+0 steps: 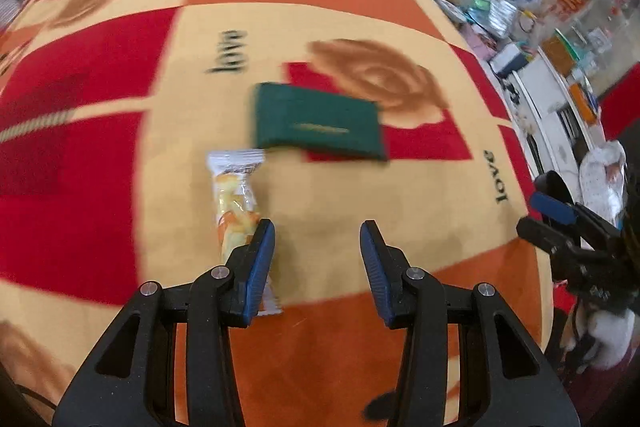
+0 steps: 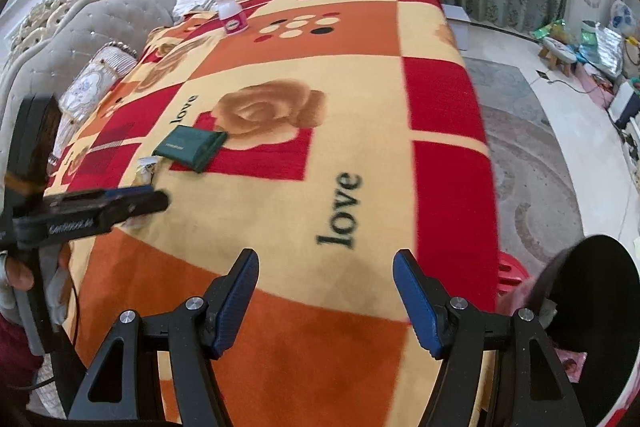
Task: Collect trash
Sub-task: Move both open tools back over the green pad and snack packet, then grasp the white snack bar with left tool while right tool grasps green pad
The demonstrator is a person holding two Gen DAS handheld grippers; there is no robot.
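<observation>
Both pairs of jaws are held apart, with nothing clamped between them. The left gripper [image 1: 318,259] is seen over a patterned blanket [image 1: 120,75], its left finger [image 1: 260,259] overlapping the lower end of a snack wrapper [image 1: 236,199] lying there. Just beyond the wrapper, a green wallet [image 1: 320,123] is laid. The right gripper [image 2: 326,299] is poised over bare blanket nearer the edge. A white bottle [image 2: 230,13] stands far off.

Right gripper [image 2: 325,273] hangs agape over the blanket [image 2: 360,99] — green wallet [image 2: 188,147] beyond it (snack packet [image 2: 146,167] beside).
</observation>
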